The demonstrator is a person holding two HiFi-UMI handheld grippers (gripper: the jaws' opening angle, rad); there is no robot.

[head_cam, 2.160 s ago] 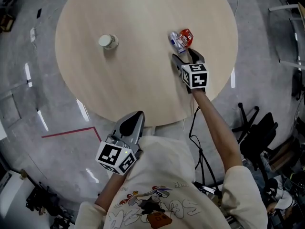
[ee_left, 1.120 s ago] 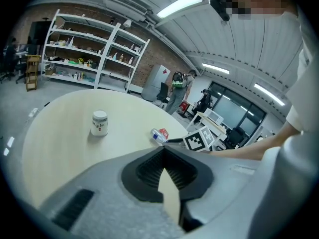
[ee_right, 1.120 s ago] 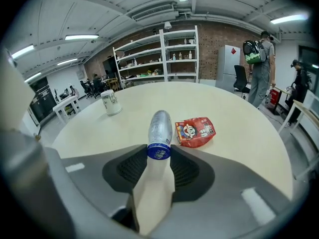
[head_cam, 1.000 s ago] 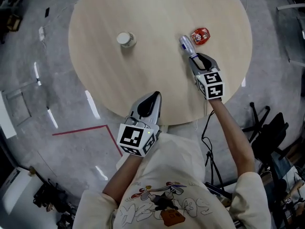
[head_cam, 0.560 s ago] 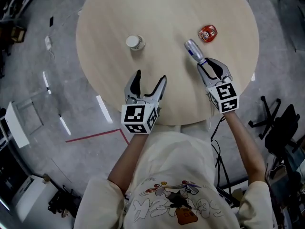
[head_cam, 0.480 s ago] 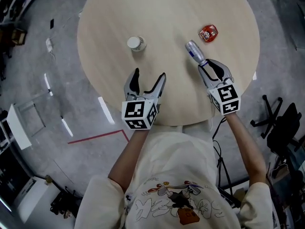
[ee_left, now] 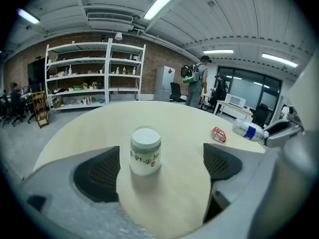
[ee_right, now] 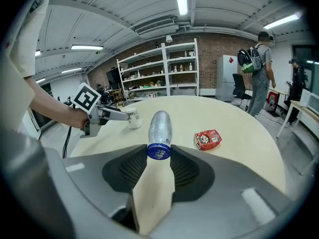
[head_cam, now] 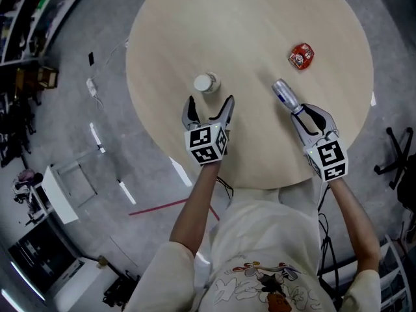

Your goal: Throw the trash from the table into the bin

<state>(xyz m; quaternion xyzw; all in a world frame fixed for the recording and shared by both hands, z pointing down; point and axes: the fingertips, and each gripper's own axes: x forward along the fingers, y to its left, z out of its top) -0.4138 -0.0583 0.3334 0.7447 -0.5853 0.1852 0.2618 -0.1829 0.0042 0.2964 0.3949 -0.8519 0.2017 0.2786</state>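
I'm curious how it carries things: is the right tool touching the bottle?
Touching. The right gripper view shows the right tool with both pads pressed against the blue end of the bottle, with no gap on either side.

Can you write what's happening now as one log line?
left gripper: open, jaws just opened, white cup just ahead, untouched | right gripper: shut on plastic bottle | red wrapper: on table
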